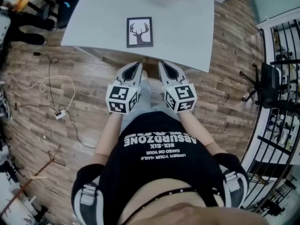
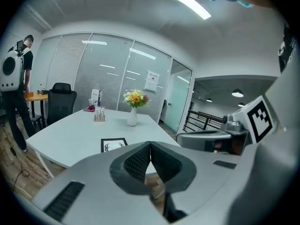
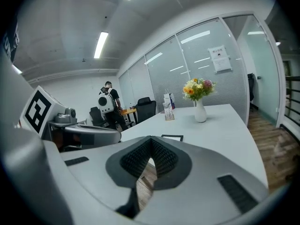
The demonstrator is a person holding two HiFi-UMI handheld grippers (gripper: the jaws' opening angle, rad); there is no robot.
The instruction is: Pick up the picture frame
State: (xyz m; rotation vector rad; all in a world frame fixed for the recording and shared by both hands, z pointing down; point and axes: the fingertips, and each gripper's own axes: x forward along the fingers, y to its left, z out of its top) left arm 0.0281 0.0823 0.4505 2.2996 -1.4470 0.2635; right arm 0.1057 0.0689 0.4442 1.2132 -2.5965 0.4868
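Observation:
A black picture frame [image 1: 139,32] with a deer-head print lies flat on the white table [image 1: 187,27], near its front edge. The same frame [image 2: 114,145] shows small in the left gripper view, and its far edge [image 3: 172,138] peeks over the jaws in the right gripper view. My left gripper [image 1: 137,65] and right gripper [image 1: 162,64] hover side by side over the wooden floor, just short of the table edge. Both are shut with nothing between the jaws.
A white vase of flowers [image 2: 133,107] and a small stand [image 2: 99,115] sit further back on the table. A black office chair [image 2: 58,104] stands at the far side. A person with a backpack [image 2: 14,83] stands beyond it. A cable and power strip [image 1: 60,114] lie on the floor.

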